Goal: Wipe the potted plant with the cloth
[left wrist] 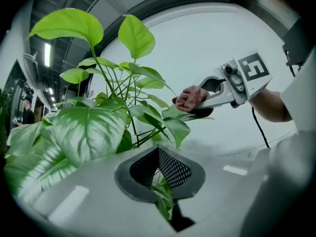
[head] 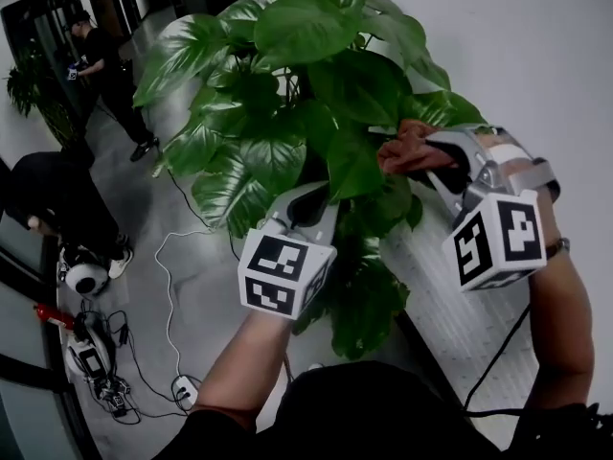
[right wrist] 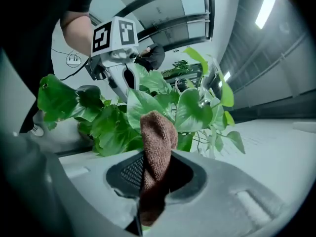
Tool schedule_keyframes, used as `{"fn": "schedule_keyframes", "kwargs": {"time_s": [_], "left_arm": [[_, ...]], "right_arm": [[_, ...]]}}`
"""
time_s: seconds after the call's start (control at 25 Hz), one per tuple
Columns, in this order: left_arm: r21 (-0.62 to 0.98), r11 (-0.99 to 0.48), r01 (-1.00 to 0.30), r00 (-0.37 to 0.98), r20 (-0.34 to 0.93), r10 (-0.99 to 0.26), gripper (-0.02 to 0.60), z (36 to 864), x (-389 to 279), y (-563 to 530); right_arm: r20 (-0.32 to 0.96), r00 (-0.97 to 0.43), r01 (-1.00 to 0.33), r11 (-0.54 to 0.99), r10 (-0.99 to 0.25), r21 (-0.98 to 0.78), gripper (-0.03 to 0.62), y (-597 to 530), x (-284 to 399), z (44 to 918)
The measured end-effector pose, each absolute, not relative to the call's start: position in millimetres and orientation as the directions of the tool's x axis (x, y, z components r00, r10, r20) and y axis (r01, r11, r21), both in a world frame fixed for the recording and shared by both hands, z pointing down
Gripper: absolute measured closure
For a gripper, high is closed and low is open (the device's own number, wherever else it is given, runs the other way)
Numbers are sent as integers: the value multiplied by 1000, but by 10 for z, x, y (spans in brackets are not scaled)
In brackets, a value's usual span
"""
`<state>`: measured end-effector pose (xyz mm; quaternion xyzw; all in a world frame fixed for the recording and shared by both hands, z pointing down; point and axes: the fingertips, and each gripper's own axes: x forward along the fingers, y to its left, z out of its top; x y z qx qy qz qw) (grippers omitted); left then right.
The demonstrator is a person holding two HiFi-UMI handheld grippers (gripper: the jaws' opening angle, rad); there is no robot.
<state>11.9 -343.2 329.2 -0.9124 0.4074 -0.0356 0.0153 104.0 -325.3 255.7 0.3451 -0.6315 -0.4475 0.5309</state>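
Observation:
The potted plant (head: 287,84) with broad green leaves fills the middle of the head view. My right gripper (head: 421,161) is shut on a brown cloth (head: 407,149), which rests on a leaf at the plant's right side. The right gripper view shows the cloth (right wrist: 157,142) standing up out of the shut jaws. My left gripper (head: 321,199) reaches into the foliage from below and left. Its jaws are shut, with a thin leaf (left wrist: 162,201) caught in the slit between them. From the left gripper view, the cloth (left wrist: 191,98) lies on a leaf (left wrist: 173,113). The pot is hidden.
A white wall (head: 536,56) stands close behind the plant at the right, above a pale tiled ledge (head: 450,305). At the left, a person (head: 105,65) stands and another (head: 57,199) crouches. Cables (head: 170,286) and gear (head: 91,353) lie on the floor.

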Motion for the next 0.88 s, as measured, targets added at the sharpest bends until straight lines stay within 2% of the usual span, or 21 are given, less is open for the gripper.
{"fn": "schedule_keyframes", "kwargs": {"time_s": [0.28,0.88], "left_arm": [[-67,-679,-731,675,79,-734,565,3262,171,-3471],[-99,-695,-712,685,115,-719,565,3314,262,-3509]], "right_arm": [[435,-255,-2,451,-863,893,530,-3461,799,2778],[498,-343,-29,539,-796,842,530,-3285,571,3126]]}}
